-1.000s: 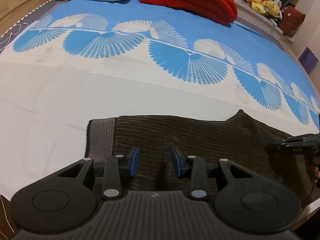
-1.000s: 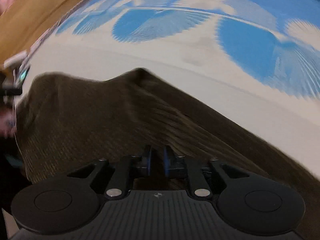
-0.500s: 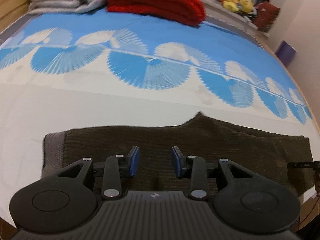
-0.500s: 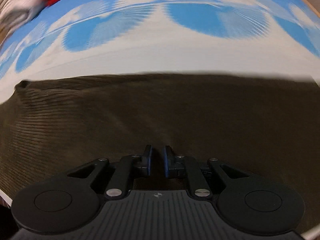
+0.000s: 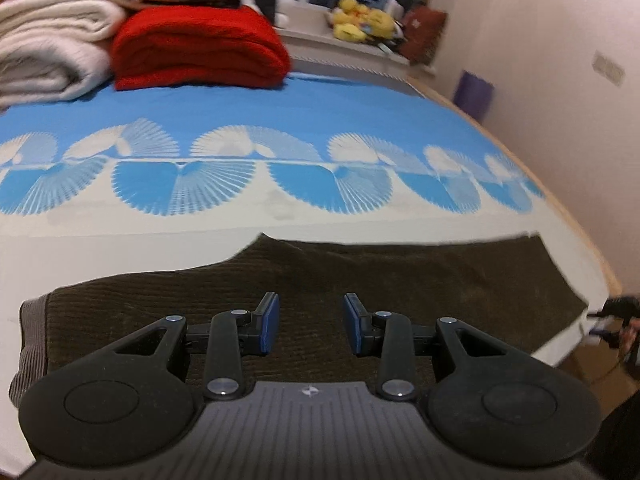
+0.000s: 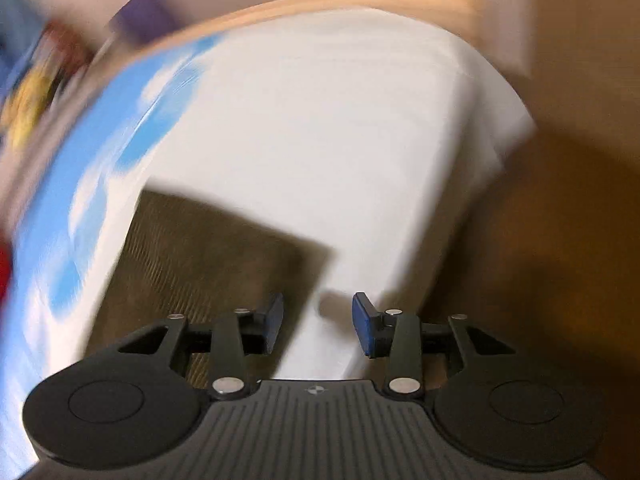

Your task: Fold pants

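Left wrist view: left gripper (image 5: pixel 308 322) at bottom center, jaws wide apart, nothing between the blue pads, hanging over the pants (image 5: pixel 360 280). Pants are dark brown corduroy, laid flat in a long band across the lower half of the frame, grey waistband (image 5: pixel 30 344) at lower left, leg end at right edge near the bed corner. They lie on the white part of the bedsheet (image 5: pixel 120 248), which turns blue with a fan pattern further up. Red folded blanket (image 5: pixel 200 46) upper left-center, white folded blankets (image 5: pixel 44 44) just beside it at far upper left. Yellow plush toys (image 5: pixel 358 24) on a shelf at top center. Purple bin (image 5: pixel 474 94) by the wall, upper right. Part of the other tool shows at the right edge, too small to read.

Right wrist view, heavy motion blur: right gripper (image 6: pixel 318 322) at bottom center, jaws wide apart, holding nothing. Pants' leg end (image 6: pixel 208 252) at center left, its corner near the left finger. White sheet fills the middle; wooden bed frame (image 6: pixel 320 0) arcs along the top; brown floor (image 6: pixel 560 240) on the right.
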### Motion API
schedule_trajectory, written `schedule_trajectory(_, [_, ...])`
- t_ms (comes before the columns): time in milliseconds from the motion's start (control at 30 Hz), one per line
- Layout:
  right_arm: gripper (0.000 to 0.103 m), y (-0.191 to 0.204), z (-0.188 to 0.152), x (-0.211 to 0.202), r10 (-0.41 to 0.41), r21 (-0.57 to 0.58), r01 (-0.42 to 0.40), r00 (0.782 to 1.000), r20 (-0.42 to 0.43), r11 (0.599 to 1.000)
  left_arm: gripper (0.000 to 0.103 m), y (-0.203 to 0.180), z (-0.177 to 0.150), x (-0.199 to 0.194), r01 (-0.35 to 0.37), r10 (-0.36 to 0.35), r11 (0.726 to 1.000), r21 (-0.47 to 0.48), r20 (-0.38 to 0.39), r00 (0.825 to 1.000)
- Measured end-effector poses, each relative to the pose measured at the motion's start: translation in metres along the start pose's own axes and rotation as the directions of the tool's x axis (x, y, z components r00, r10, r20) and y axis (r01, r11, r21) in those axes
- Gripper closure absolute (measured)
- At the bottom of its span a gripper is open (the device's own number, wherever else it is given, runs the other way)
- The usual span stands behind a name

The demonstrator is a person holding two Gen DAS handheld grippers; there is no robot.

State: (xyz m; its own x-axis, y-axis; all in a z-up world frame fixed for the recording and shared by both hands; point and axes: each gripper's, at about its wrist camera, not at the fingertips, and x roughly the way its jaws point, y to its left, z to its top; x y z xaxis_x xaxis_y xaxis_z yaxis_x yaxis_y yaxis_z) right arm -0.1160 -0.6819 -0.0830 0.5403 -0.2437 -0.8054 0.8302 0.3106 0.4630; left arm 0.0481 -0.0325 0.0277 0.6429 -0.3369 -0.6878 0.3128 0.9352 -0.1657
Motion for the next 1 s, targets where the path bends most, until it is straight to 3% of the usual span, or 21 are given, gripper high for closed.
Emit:
schedule_trajectory(100, [0.062,-0.019,-0.002,0.013,0.149,0.136,-0.138,0.986,-0.069,0.981,0.064,-0.005,-0.001,0.016,-0.057,0.057,0.998,0.04,-0.014,0.998])
schedule_trajectory(200, [0.062,-0.009,0.0,0.013,0.231,0.112,-0.228,0.973,-0.011,0.967,0.064,0.004,0.0,0.032,-0.078,0.078,0.997,0.008,-0.053,0.996])
schedule_trajectory(367, [0.061,-0.003,-0.005,0.042,0.203,0.166,-0.189,0.977,-0.066,0.968,0.064,0.014,-0.003,0.037,-0.1,0.1,0.995,0.007,-0.07,0.992])
schedule_trajectory(633, [0.062,0.009,-0.008,0.054,0.186,0.231,-0.194,0.981,0.059,0.953,0.064,0.036,-0.011,0.035,-0.143,0.143,0.99,0.011,-0.086,0.986])
schedule_trajectory(667, [0.064,0.012,-0.008,0.056,0.176,0.223,-0.186,0.982,0.064,0.957,0.064,0.039,-0.011,0.035,-0.149,0.149,0.989,0.007,-0.089,0.985])
schedule_trajectory(700, [0.079,0.017,-0.009,0.057,0.159,0.211,-0.169,0.985,0.068,0.963,0.064,0.043,-0.011,0.035,-0.155,0.154,0.988,-0.001,-0.093,0.984])
schedule_trajectory(867, [0.087,0.043,-0.015,0.046,0.092,0.12,-0.107,0.988,0.122,0.987,0.064,0.054,-0.009,0.034,-0.167,0.163,0.986,-0.03,-0.094,0.982])
schedule_trajectory(933, [0.087,0.07,-0.022,0.026,0.109,-0.021,-0.107,0.976,0.189,0.994,0.064,0.058,-0.008,0.031,-0.167,0.163,0.985,-0.041,-0.085,0.983])
schedule_trajectory(1000, [0.088,0.105,-0.039,-0.001,0.181,-0.216,-0.125,0.947,0.264,0.968,0.064,0.063,-0.008,0.028,-0.169,0.164,0.984,-0.058,-0.078,0.983])
